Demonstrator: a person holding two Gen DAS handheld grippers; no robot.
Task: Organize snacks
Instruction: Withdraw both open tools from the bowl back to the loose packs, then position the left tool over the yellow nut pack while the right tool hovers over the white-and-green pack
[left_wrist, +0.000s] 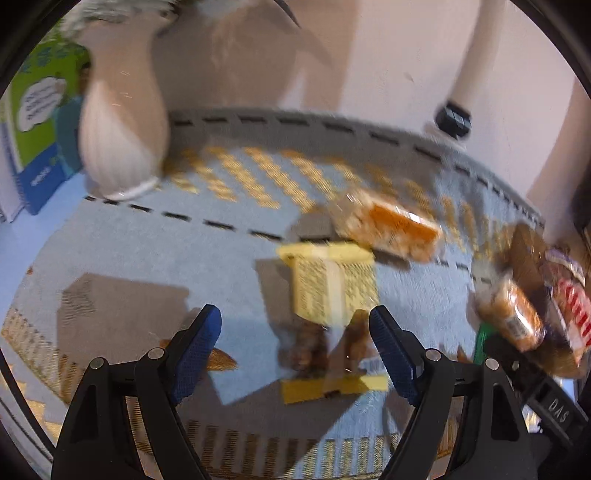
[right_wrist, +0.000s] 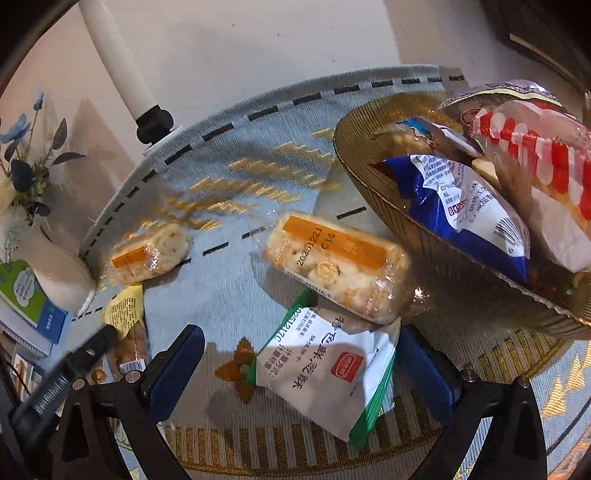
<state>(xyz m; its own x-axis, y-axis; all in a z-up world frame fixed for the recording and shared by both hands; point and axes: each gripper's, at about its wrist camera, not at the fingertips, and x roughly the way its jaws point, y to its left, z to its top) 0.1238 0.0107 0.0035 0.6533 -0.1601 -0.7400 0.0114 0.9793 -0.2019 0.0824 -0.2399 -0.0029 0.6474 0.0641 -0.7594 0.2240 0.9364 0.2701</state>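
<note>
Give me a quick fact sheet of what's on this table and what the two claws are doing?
surface: blue and gold cloth
bowl: gold bowl, holding several packets
loose snacks: white packet, two orange-label cakes, yellow packet
left gripper: open, over the yellow packet
right gripper: open, fingers either side of the white packet; no squeeze visible
other: vase, booklet
note: left view is blurred
</note>
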